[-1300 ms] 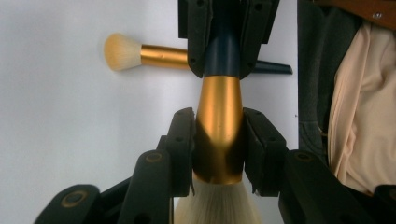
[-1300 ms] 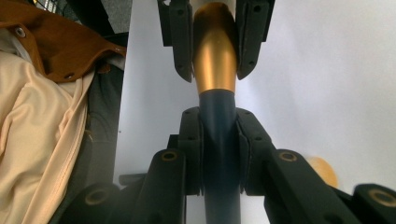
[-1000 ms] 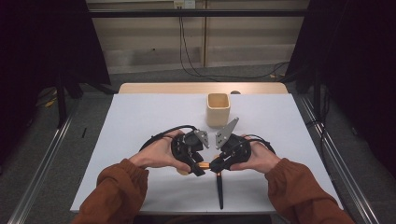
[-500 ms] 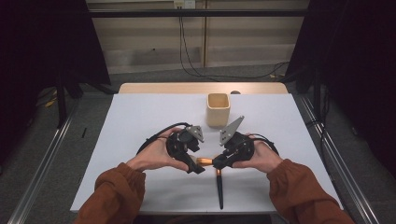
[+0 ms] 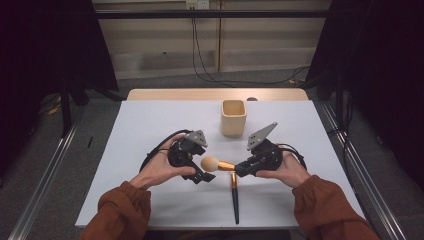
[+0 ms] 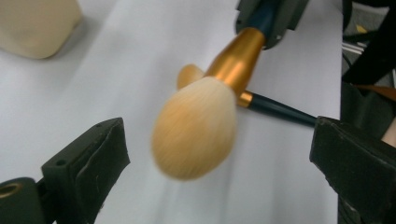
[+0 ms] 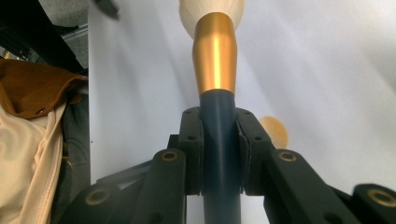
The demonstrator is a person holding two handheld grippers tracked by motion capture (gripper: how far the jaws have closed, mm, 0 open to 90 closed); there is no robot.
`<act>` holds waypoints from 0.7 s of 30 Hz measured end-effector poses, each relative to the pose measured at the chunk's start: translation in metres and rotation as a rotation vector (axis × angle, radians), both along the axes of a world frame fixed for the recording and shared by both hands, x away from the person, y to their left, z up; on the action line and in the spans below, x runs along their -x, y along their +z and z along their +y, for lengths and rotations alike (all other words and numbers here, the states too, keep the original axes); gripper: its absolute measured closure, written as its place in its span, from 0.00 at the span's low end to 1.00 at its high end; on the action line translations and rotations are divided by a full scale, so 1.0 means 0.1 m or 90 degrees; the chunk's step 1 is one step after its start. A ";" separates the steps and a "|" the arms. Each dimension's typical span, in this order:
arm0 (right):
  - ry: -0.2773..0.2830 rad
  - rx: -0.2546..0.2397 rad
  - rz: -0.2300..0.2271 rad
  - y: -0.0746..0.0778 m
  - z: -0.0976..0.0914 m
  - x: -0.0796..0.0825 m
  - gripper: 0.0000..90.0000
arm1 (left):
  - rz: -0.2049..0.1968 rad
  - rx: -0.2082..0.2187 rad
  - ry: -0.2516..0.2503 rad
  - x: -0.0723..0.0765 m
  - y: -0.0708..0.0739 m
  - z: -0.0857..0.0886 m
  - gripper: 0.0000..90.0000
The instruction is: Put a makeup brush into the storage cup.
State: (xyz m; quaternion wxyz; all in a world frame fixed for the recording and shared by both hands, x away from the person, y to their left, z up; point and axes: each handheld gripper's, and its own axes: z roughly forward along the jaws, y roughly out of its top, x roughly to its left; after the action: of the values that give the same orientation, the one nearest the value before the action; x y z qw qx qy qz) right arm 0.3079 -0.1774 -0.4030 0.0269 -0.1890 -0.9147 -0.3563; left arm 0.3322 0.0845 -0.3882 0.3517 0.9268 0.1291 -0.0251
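My right gripper (image 5: 241,169) (image 7: 219,135) is shut on the dark blue handle of a large makeup brush (image 7: 215,56) and holds it above the white table (image 5: 150,125). The brush's gold ferrule and fluffy cream head (image 5: 210,163) (image 6: 196,130) point left. The head sits between the jaws of my left gripper (image 5: 201,162) (image 6: 219,154), which stand wide open and do not touch it. A second, thinner brush (image 5: 234,197) (image 6: 275,108) lies flat on the table below, with its small head (image 7: 274,130) near the held brush.
A cream square cup (image 5: 233,117) (image 6: 37,23) stands upright behind the grippers at the table's middle. Rust-coloured sleeves (image 5: 120,210) come in from the table's front edge. Black cables (image 5: 155,150) trail from both grippers.
The right gripper has lifted the large brush up from beside the lying brush. Its head now sits between the left gripper's open jaws. Both hands shifted slightly apart.
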 end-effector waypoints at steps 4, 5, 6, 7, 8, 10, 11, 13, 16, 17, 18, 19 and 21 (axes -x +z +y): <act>-0.017 -0.013 0.004 -0.01 -0.08 0.02 0.84 | 0.003 0.016 0.023 -0.02 -0.02 0.09 0.04; -0.024 -0.021 0.004 -0.01 -0.10 0.03 0.84 | -0.001 0.026 0.026 -0.02 -0.02 0.12 0.04; -0.029 -0.028 0.003 -0.01 -0.13 0.03 0.84 | -0.002 0.028 0.029 -0.02 -0.02 0.13 0.04; -0.032 -0.032 0.002 0.00 -0.14 0.04 0.84 | -0.004 0.031 0.031 -0.03 -0.02 0.15 0.04; -0.039 -0.040 0.000 0.00 -0.15 0.05 0.84 | -0.006 0.039 0.047 -0.02 -0.03 0.16 0.04; -0.045 -0.052 -0.001 0.01 -0.17 0.06 0.84 | -0.011 0.045 0.053 -0.02 -0.03 0.18 0.04; -0.052 -0.056 -0.001 0.01 -0.18 0.07 0.84 | -0.009 0.054 0.062 -0.01 -0.03 0.20 0.05; -0.056 -0.069 -0.008 0.00 -0.19 0.08 0.84 | -0.014 0.057 0.068 0.00 -0.04 0.21 0.05; -0.066 -0.087 -0.015 -0.02 -0.21 0.09 0.84 | -0.021 0.068 0.077 0.03 -0.06 0.25 0.05; -0.070 -0.096 -0.017 -0.03 -0.23 0.09 0.84 | -0.022 0.070 0.081 0.04 -0.06 0.25 0.05; -0.072 -0.101 -0.022 -0.03 -0.24 0.10 0.84 | -0.026 0.073 0.085 0.06 -0.06 0.27 0.05; -0.079 -0.109 -0.031 -0.04 -0.25 0.10 0.84 | -0.025 0.075 0.087 0.07 -0.07 0.28 0.05; -0.085 -0.130 -0.034 -0.05 -0.27 0.12 0.84 | -0.024 0.082 0.093 0.08 -0.08 0.31 0.05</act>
State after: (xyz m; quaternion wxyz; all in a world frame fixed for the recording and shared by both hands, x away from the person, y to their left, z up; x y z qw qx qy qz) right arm 0.2962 -0.2040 -0.4083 -0.0020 -0.2365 -0.8594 -0.4532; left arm 0.3246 0.1156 -0.3958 0.4137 0.8907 0.1880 0.0101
